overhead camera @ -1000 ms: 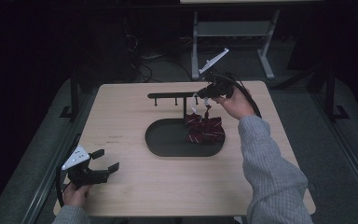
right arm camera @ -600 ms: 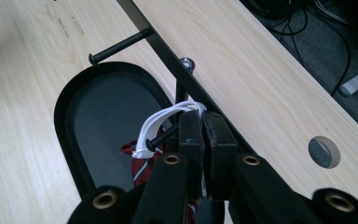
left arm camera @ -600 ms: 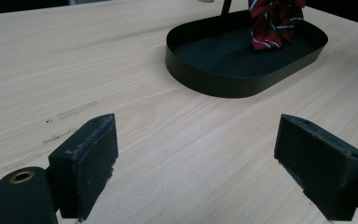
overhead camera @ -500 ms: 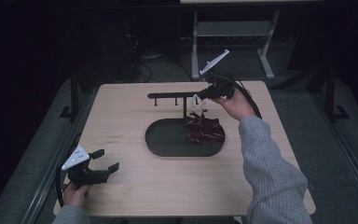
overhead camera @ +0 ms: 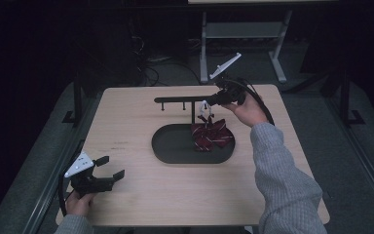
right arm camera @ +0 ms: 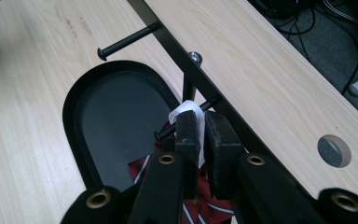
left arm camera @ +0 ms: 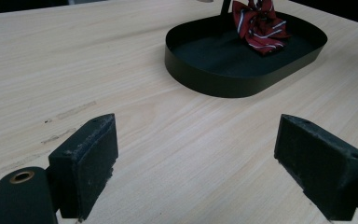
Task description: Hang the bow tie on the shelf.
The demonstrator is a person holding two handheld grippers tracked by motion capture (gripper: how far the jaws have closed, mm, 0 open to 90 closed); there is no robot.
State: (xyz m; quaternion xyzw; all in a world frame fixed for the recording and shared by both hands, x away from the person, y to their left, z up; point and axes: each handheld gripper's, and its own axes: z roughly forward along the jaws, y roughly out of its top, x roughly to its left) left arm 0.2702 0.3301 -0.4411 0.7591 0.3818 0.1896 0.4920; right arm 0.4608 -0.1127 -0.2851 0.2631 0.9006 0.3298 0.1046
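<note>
Two grippers working, right gripper [right arm camera: 200,135] nearly closed, jaws easing apart around white loop [right arm camera: 185,111] hanging on rack peg [right arm camera: 207,103], striped bow tie [overhead camera: 210,136] dangling over black tray [overhead camera: 170,146], left gripper [overhead camera: 108,168] resting wide open, empty, well apart.

light wooden table [overhead camera: 141,117], grey metal stand [overhead camera: 238,34] behind, tangled cables [overhead camera: 151,66] on floor

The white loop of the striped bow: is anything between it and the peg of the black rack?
Nothing visible. The white loop lies right at the peg, seemingly over it, with the right gripper closed on it, its jaws just starting to open. The bow hangs below, above the tray.
</note>
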